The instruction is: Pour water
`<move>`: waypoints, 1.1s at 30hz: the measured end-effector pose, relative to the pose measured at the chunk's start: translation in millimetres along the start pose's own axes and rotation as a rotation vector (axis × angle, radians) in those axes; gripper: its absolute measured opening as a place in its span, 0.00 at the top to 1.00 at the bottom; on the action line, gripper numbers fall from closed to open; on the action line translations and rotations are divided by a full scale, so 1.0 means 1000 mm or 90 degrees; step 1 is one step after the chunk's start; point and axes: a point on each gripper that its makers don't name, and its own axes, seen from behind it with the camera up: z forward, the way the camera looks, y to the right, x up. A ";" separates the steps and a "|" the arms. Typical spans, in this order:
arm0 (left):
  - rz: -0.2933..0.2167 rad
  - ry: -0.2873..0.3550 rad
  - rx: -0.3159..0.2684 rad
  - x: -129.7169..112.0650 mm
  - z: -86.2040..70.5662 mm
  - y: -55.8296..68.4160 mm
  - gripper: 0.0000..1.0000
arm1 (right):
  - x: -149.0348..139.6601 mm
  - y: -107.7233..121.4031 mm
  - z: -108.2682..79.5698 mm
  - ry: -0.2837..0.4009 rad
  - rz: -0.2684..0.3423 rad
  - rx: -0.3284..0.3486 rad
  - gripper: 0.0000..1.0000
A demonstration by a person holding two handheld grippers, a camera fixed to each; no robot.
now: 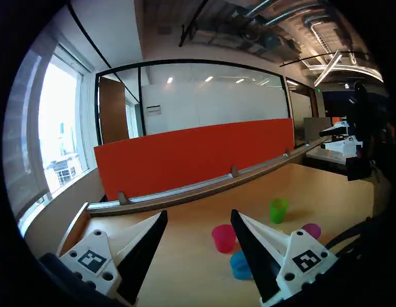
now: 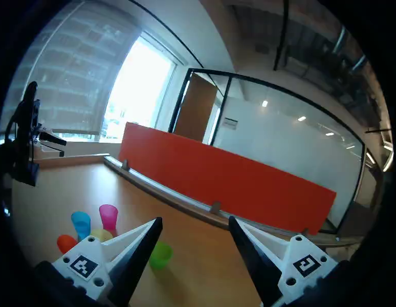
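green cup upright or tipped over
Upright: the green cup stands on its base on the table, open rim facing up.

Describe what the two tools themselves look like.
The left tool and right tool match: two pointed black wedge fingers on white bodies with round holes. Each body carries a square black-and-white marker tag.

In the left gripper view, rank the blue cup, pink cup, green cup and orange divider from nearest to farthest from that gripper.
1. Blue cup: at the front, lowest in the picture.
2. Pink cup: just beyond it, slightly left.
3. Green cup: farther back, to the right.
4. Orange divider: standing upright behind all the cups.
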 end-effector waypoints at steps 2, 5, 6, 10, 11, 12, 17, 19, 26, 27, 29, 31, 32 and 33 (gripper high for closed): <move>0.007 -0.005 -0.010 -0.001 0.000 0.003 0.09 | -0.001 -0.001 0.002 -0.005 -0.003 0.008 0.00; 0.019 -0.012 -0.023 -0.003 0.000 0.006 0.09 | -0.003 -0.004 0.005 -0.015 -0.011 0.022 0.00; 0.023 -0.014 -0.027 -0.004 0.001 0.007 0.09 | -0.003 -0.005 0.006 -0.018 -0.014 0.027 0.00; 0.030 -0.029 -0.052 -0.011 0.002 0.015 0.09 | -0.003 -0.010 0.009 -0.027 -0.022 0.051 0.00; 0.031 -0.033 -0.059 -0.013 0.003 0.017 0.09 | -0.004 -0.011 0.010 -0.030 -0.024 0.057 0.00; 0.032 -0.037 -0.065 -0.015 0.003 0.018 0.09 | -0.004 -0.013 0.011 -0.032 -0.026 0.063 0.00; 0.036 -0.051 -0.084 -0.022 0.007 0.023 0.09 | -0.009 -0.018 0.014 -0.049 -0.029 0.091 0.00; 0.037 -0.058 -0.094 -0.025 0.008 0.025 0.08 | -0.011 -0.020 0.015 -0.055 -0.027 0.100 0.00; 0.045 -0.085 -0.124 -0.037 0.017 0.034 0.09 | -0.017 -0.027 0.020 -0.079 -0.027 0.133 0.00; 0.047 -0.089 -0.129 -0.038 0.018 0.035 0.09 | -0.019 -0.028 0.021 -0.084 -0.028 0.137 0.00; 0.052 -0.099 -0.140 -0.043 0.020 0.038 0.09 | -0.023 -0.028 0.023 -0.094 -0.031 0.143 0.00; 0.056 -0.107 -0.149 -0.046 0.021 0.041 0.09 | -0.027 -0.029 0.025 -0.102 -0.035 0.149 0.00; 0.059 -0.111 -0.153 -0.048 0.022 0.042 0.09 | -0.028 -0.030 0.026 -0.106 -0.038 0.152 0.00; 0.060 -0.115 -0.157 -0.050 0.022 0.043 0.09 | -0.030 -0.031 0.027 -0.109 -0.040 0.155 0.00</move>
